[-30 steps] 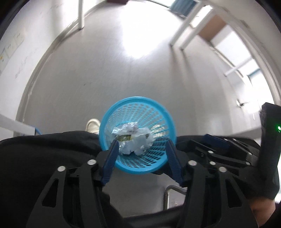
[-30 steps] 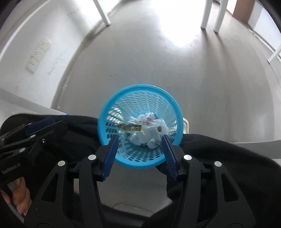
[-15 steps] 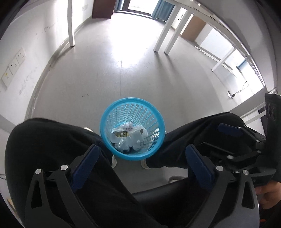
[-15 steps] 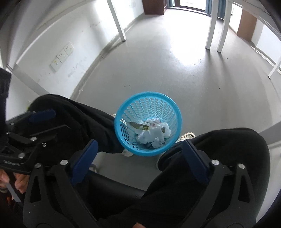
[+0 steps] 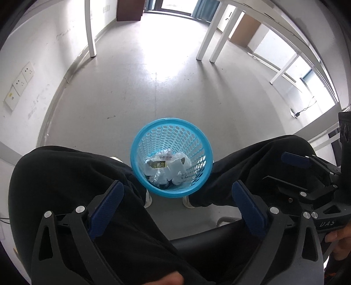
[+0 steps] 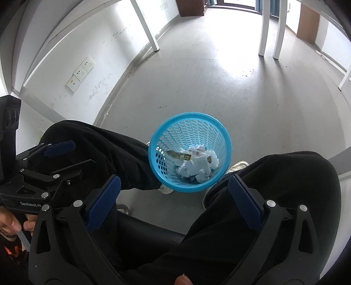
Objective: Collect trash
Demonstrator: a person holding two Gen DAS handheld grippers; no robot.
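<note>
Grey floor (image 5: 122,105), smooth and faintly glossy, with a bright wash of window light across the middle. White walls on the left, scuffed with dark marks, carrying a row of square white wall sockets (image 5: 19,83). White square-section table legs (image 5: 208,39) standing on the far floor, a brown panel (image 5: 129,9) beyond them.

Black trousers (image 5: 72,175), soft and matte, covering two knees spread apart above a dark chair seat (image 5: 210,241); pale shoes (image 6: 239,165) peeking out just beside the basket.

Blue basket (image 5: 171,156) standing upright on the floor between the knees, well below both tools. Round, tapering towards the bottom, moulded plastic with a smooth thick rim and walls pierced by regular rows of oval holes. Roughly the bottom third filled with trash (image 5: 166,167): crumpled white paper and thin clear film, wrinkled and shiny, plus a flat yellow-brown printed wrapper (image 6: 178,155) lying towards the left side.

Left gripper (image 5: 177,203) held above the lap, spread wide, nothing between the jaws. Black angular frame with silver screw heads; fingers (image 5: 106,207) faced in dark blue pads with a fine knurled grain. Right gripper (image 6: 173,200) of the same build, likewise released and empty, apart from the basket; also seen side-on at the right edge of the left view.
</note>
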